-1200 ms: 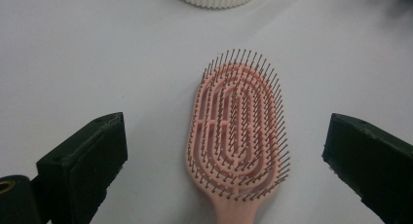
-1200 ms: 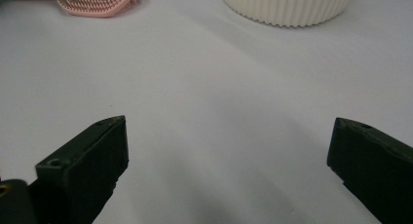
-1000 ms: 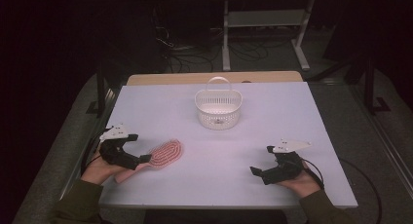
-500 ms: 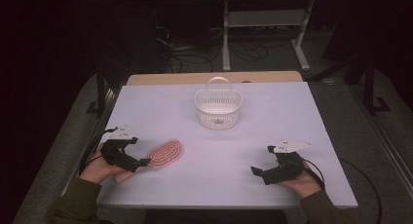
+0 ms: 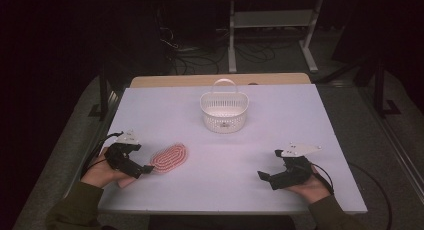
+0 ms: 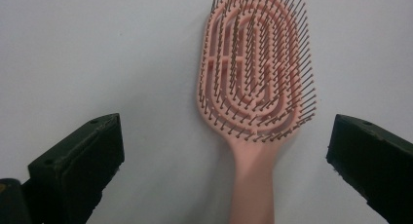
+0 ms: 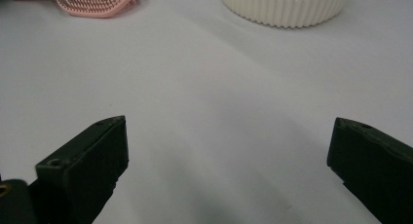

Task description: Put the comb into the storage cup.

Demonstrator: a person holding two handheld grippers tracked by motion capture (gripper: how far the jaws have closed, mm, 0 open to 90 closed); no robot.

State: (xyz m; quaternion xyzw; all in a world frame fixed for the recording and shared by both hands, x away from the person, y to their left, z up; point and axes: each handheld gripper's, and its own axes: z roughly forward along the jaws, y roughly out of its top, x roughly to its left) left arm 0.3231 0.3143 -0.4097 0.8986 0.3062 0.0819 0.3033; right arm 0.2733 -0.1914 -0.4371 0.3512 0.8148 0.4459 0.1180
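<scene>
A pink hairbrush lies bristles up on the white table, its handle pointing toward my left gripper. In the left gripper view the hairbrush lies flat between the two wide-apart jaws, its handle running down to the frame's bottom edge. My left gripper is open and touches nothing. My right gripper rests open near the table's front right with bare table between its jaws. A white slatted basket with a handle stands at the back middle.
The basket and the brush head appear far off in the right gripper view. A wooden board edge runs behind the table. Dark floor, cables and a metal rack lie beyond.
My left gripper has drawn back toward the table's near left, away from the brush head. The hairbrush and the right gripper have stayed where they were.
</scene>
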